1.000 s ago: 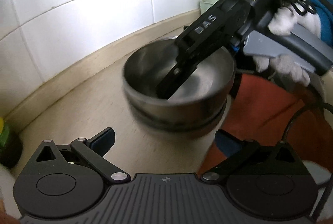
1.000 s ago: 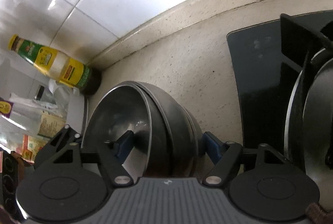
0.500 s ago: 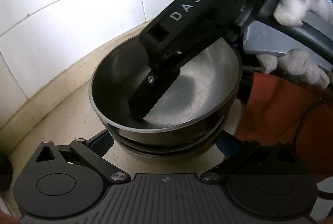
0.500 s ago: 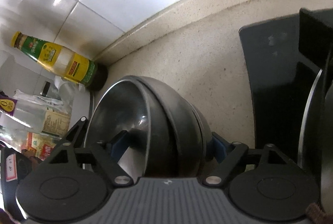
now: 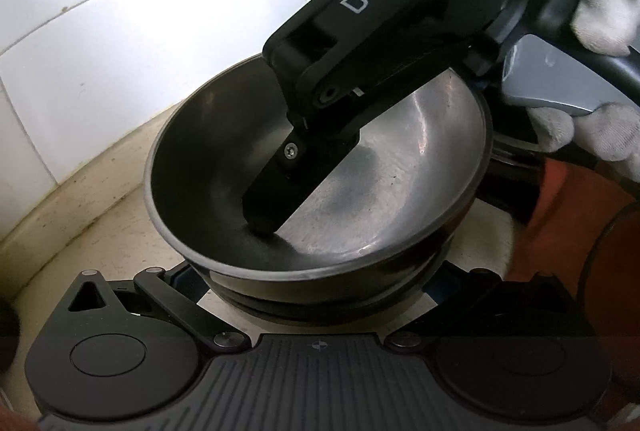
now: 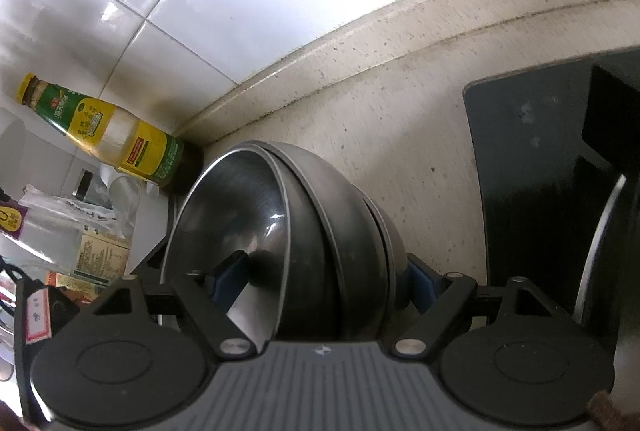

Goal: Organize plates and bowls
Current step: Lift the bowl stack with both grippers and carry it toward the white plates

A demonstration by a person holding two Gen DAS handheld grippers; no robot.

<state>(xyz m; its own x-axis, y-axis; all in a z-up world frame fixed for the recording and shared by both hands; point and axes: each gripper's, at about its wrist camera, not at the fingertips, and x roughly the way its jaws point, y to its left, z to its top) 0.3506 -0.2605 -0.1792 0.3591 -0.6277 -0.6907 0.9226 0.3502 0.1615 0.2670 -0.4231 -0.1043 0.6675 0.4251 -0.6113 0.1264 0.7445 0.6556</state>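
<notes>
Bowls: nested stainless steel bowls (image 5: 400, 167), dull grey, scuffed inside, on the beige countertop (image 6: 400, 119).
Right gripper (image 6: 324, 277): one finger inside, one outside, clamped across the stack.
Left gripper (image 5: 316, 291): wide, pads flanking the stack's base; contact unclear.

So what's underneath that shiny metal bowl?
Under the top bowl more nested bowls show only their rims and sides. Their insides, and the counter beneath the stack, are covered.

We are looking at a white tiled wall (image 6: 280, 11) glaring with bright light ahead, a speckled beige desk (image 6: 400, 135) running beneath it, and a black stove top (image 6: 532, 159) lying off to the right.
</notes>
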